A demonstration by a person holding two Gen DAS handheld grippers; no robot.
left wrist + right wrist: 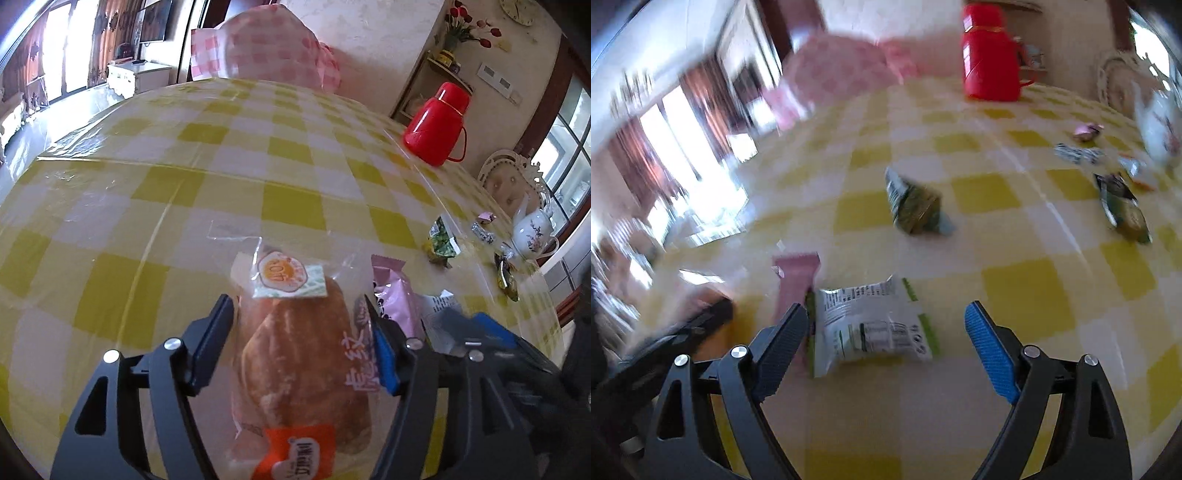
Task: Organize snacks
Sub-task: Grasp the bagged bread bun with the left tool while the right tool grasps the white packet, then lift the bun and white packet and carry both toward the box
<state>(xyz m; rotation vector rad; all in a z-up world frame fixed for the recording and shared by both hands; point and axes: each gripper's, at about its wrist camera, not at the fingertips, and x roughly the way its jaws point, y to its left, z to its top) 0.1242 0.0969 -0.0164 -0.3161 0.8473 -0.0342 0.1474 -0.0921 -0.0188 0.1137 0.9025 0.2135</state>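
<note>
Clear wrapper (pixel 295 354) holds a bread loaf between left gripper (pixel 299 314) jaws.

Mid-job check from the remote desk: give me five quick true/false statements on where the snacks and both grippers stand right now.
1. A bagged bread roll lies between the left gripper fingers. True.
2. The right gripper is clamped on the white packet. False: it is open, the packet lying between its fingers.
3. The red thermos lies tipped over. False: it stands upright.
4. A pink packet lies beside the bread. True.
5. The tablecloth is blue striped. False: yellow and white checks.
</note>
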